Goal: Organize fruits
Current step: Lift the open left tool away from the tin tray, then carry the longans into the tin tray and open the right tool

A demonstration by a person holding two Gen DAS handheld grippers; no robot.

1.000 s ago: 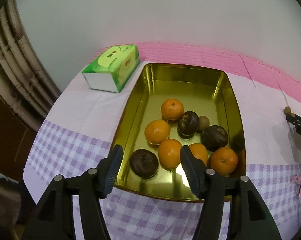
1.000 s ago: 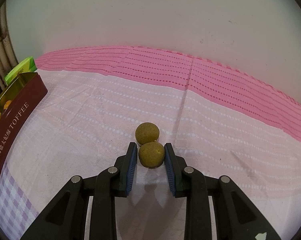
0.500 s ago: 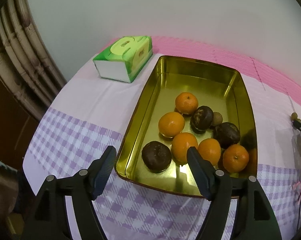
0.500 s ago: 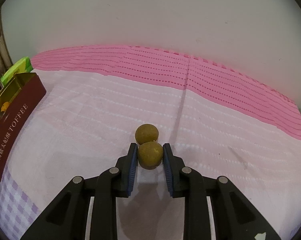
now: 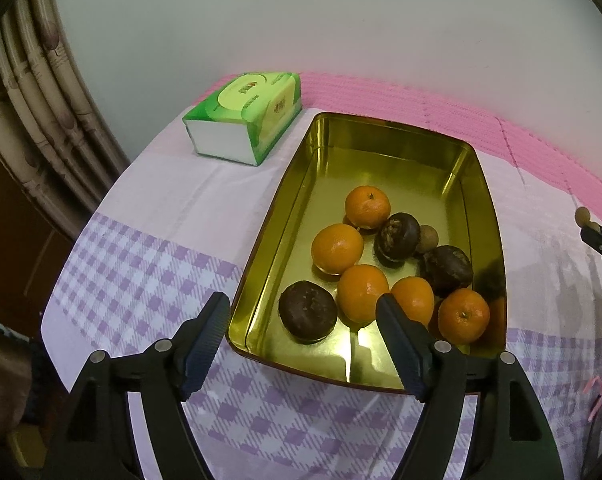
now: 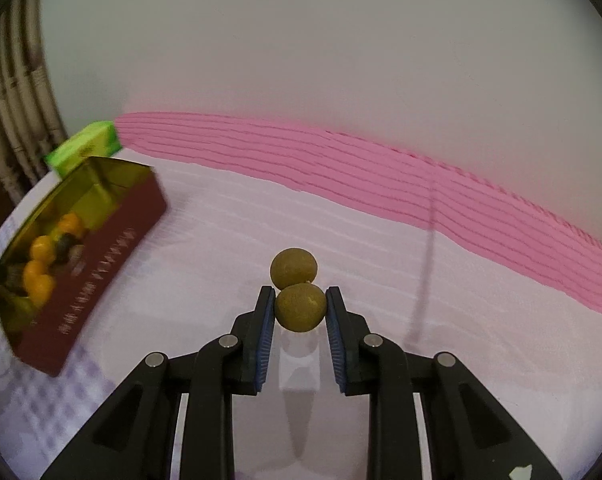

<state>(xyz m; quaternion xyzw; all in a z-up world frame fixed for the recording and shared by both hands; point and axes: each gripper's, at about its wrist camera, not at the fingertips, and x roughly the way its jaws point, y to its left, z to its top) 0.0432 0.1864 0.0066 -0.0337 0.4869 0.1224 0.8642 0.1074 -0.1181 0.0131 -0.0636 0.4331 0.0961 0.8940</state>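
Looking through the left wrist view, I am seeing the left gripper [image 5: 303, 320] with its jaws wide and nothing between the pads; they have just been opening. Its fingers are framing the near left corner of the gold tin [image 5: 275, 216], which is filling the centre of the frame. Five oranges [image 5: 337, 248], three dark brown fruits [image 5: 308, 317] and one small tan fruit [image 5: 427, 239] are lying in the tin's near half. A green tissue pack [image 5: 245, 116] is sitting at upper left, just beyond the tin.

Looking through the right wrist view, I am seeing the right gripper [image 6: 300, 307] clamping a small olive-brown fruit [image 6: 300, 307] between its blue pads at lower centre. A second fruit like it [image 6: 293, 268] is touching it from just above. The tin is lying well apart at the left edge, blurred.
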